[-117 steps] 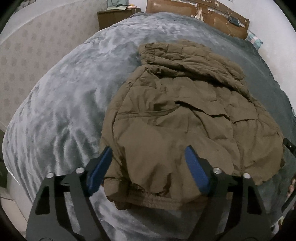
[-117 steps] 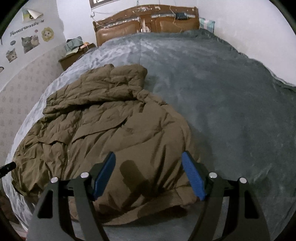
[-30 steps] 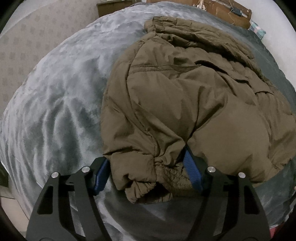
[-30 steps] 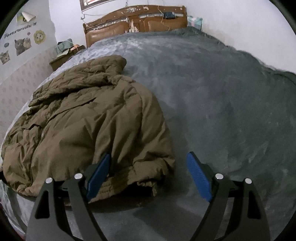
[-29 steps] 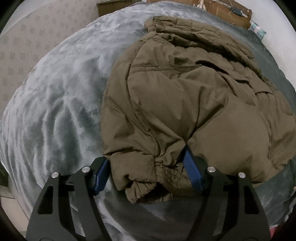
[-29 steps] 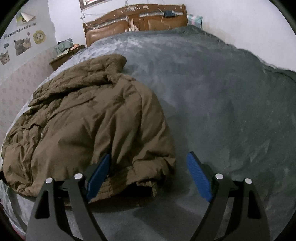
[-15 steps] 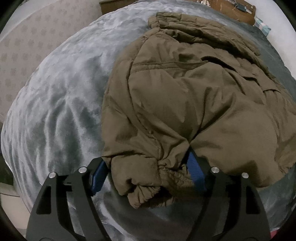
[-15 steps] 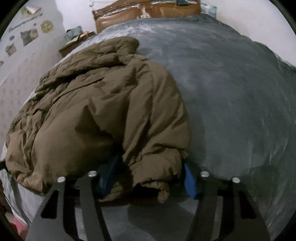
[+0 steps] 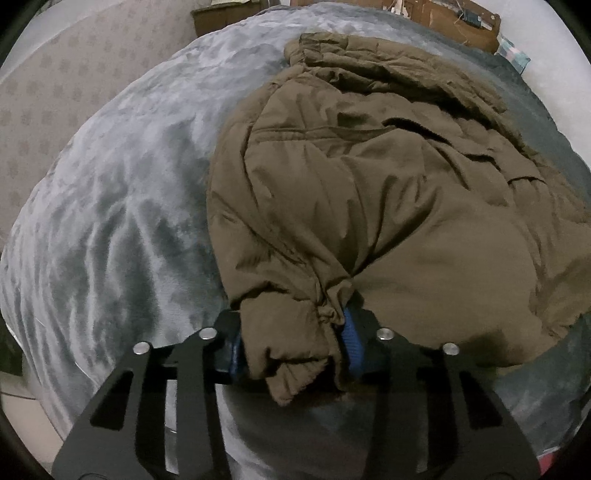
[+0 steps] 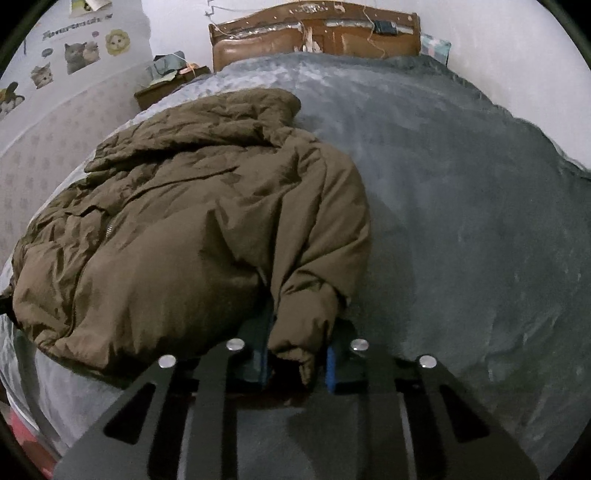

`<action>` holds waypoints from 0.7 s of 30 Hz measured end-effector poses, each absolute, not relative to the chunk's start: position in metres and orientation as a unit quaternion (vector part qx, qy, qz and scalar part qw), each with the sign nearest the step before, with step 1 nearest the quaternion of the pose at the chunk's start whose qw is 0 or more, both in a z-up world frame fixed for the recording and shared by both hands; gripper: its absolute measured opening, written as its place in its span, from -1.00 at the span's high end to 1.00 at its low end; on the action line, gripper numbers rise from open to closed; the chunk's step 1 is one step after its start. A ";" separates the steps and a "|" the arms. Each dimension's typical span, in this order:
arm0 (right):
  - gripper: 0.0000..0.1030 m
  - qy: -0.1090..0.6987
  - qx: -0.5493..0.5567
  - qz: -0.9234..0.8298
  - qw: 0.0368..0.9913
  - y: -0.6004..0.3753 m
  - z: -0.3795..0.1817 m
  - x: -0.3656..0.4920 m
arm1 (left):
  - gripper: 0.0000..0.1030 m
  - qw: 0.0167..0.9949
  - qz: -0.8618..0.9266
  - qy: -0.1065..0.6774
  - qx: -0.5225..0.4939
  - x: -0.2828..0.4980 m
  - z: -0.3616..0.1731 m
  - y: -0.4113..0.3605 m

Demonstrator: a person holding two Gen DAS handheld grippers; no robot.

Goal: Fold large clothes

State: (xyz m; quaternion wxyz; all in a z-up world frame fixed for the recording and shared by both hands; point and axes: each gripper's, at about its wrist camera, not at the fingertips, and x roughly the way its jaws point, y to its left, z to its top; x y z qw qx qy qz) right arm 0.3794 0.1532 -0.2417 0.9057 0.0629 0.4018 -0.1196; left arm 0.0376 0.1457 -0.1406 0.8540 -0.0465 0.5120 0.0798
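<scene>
A grey blanket (image 10: 461, 206) covers the bed up to a wooden headboard (image 10: 317, 33). On its left part lies the brown padded jacket (image 9: 369, 192), hood end toward the headboard. The left gripper (image 9: 291, 349) has just been closing and now clamps one bunched sleeve cuff. The right gripper (image 10: 295, 363), also just closing, pinches the other cuff, though its blue pads are mostly hidden

Black slotted fingers (image 9: 229, 343), blue pads (image 10: 330, 363), silver screws (image 9: 384, 334)
</scene>
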 end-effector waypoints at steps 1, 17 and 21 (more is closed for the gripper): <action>0.61 0.400 0.065 -0.118 0.907 0.153 -0.240 0.378 | 0.29 0.855 0.078 0.511 -0.049 0.036 -0.140 0.147; 0.66 0.404 0.087 -0.076 0.907 0.168 -0.230 0.343 | 0.49 0.873 0.077 0.474 -0.080 0.012 -0.108 0.172; 0.66 0.406 0.079 -0.074 0.908 0.165 -0.228 0.350 | 0.48 0.875 0.066 0.472 -0.091 0.020 -0.103 0.175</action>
